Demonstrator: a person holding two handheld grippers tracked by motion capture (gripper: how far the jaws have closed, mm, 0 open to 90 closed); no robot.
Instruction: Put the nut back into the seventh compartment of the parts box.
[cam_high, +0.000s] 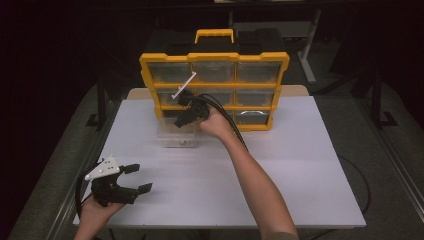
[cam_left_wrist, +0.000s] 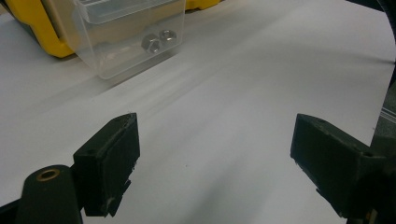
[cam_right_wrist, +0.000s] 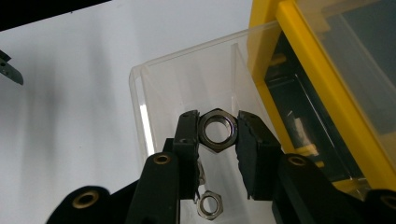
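Right up close, between my right claw's (cam_right_wrist: 217, 135) two black pads, sits a shiny silver six-sided metal nut (cam_right_wrist: 217, 129) — I am holding it tight, pinched on two of its flat sides, with its round hole facing the camera.

Now from big to small. My wide white table (cam_high: 280, 175) holds the big yellow-framed organiser box with see-through drawers (cam_high: 215, 90), standing upright at the far side. Just in front of it is one clear plastic drawer (cam_right_wrist: 187, 84), pulled out and resting on the table. My right claw hangs over this open drawer, so the nut I hold is just above the drawer's inside. Below it, on the drawer floor, lie two more small silver nuts (cam_left_wrist: 159, 40), side by side.

I think the next move hangs on this — the drawer is straight under the nut, so down is the way to go.

My left claw (cam_high: 132, 178) is well apart, near my edge of the table, jaws wide with nothing in them. My right hand (cam_high: 216, 124) is the near one.
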